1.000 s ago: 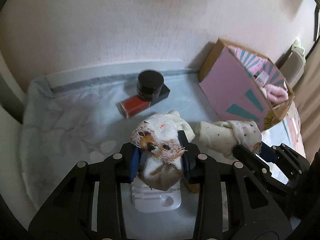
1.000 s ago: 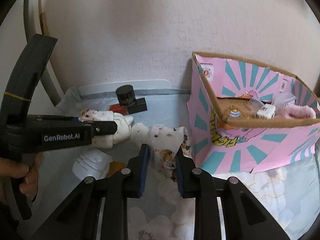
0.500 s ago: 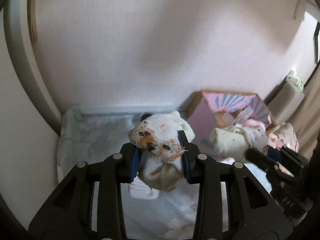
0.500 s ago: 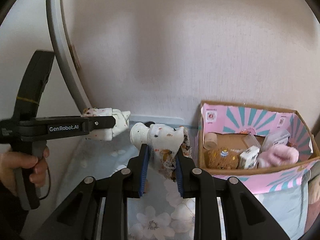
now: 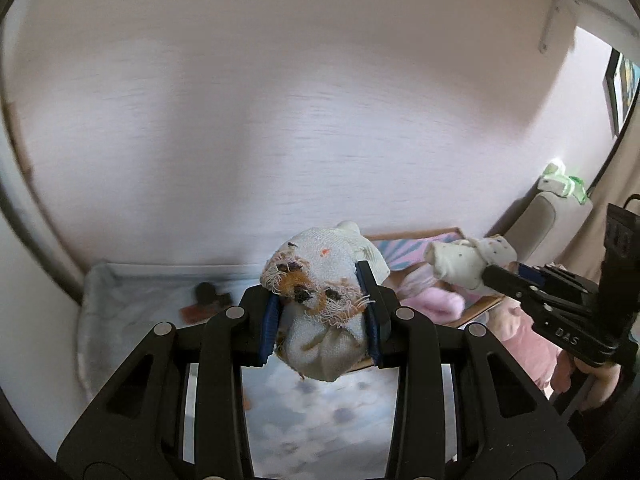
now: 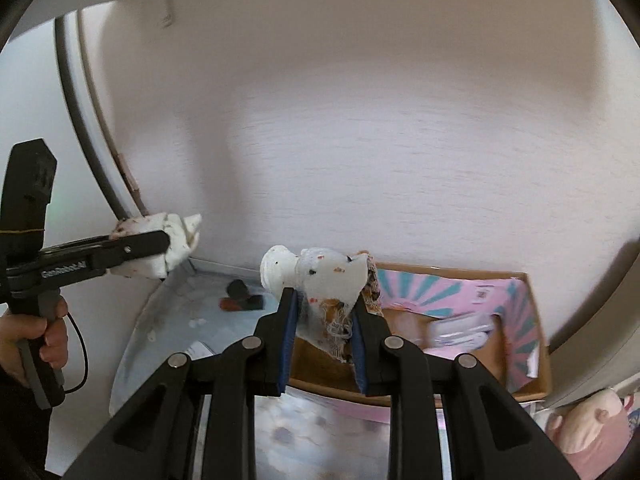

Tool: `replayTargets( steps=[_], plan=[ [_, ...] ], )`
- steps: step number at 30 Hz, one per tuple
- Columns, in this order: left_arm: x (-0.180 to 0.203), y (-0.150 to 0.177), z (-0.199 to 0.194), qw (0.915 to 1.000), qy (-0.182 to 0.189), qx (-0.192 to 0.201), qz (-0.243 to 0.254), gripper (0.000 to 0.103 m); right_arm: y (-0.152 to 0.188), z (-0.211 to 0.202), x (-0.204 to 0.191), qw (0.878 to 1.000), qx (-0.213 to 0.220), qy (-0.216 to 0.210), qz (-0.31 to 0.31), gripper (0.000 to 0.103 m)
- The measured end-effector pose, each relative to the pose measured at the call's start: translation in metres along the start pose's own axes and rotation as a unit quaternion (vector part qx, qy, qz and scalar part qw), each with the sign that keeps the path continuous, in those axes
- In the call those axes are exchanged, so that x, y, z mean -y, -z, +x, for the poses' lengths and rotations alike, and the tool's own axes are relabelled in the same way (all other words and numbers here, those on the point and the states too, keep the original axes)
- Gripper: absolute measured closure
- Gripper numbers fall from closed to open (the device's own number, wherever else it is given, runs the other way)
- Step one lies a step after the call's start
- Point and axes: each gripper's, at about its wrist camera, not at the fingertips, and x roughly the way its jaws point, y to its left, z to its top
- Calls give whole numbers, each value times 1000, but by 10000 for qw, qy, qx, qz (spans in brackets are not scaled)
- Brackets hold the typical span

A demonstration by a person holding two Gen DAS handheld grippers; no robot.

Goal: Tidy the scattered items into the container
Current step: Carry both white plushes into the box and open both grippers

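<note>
My left gripper (image 5: 320, 316) is shut on a frayed white cloth bundle with orange stains (image 5: 320, 280) and holds it high above the table. My right gripper (image 6: 325, 320) is shut on a second speckled white cloth roll (image 6: 320, 272), over the near edge of the pink cardboard box (image 6: 516, 296). In the left wrist view that roll (image 5: 468, 260) hangs above the box (image 5: 416, 236), to the right of my left gripper. In the right wrist view the left gripper (image 6: 160, 244) sits far left with its bundle (image 6: 160, 240).
A black-lidded jar on a red and black item (image 6: 240, 296) lies on the floral cloth by the wall, also in the left wrist view (image 5: 206, 300). A white packet (image 6: 198, 350) lies nearer. Pink fluffy items (image 5: 432, 300) fill the box. A pink plush (image 6: 588, 428) sits at right.
Both grippers have risen from the table with their cloths and moved right toward the box. The right roll now hangs over the box.
</note>
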Motion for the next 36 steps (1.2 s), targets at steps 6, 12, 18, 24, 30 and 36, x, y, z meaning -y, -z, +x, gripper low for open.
replayTargets(
  steps=[6, 12, 18, 24, 30, 36],
  plan=[
    [46, 4, 37, 9997, 97, -195, 65, 72, 3, -5, 48, 9998, -184, 98, 52, 80],
    [78, 12, 71, 9992, 56, -397, 74, 72, 9, -2, 83, 9994, -344, 90, 36, 80],
    [92, 19, 95, 9985, -92, -532, 11, 72, 18, 7, 99, 9987, -494, -53, -83, 80],
    [92, 16, 101, 9982, -237, -557, 1, 72, 18, 15, 103, 9981, -520, -210, -238, 80],
    [87, 13, 110, 9974, -337, -636, -21, 72, 16, 27, 108, 9975, -568, -269, -311, 80],
    [79, 10, 119, 9955, -515, -790, -127, 30, 13, 49, 105, 9950, -867, -114, -472, 69]
  ],
)
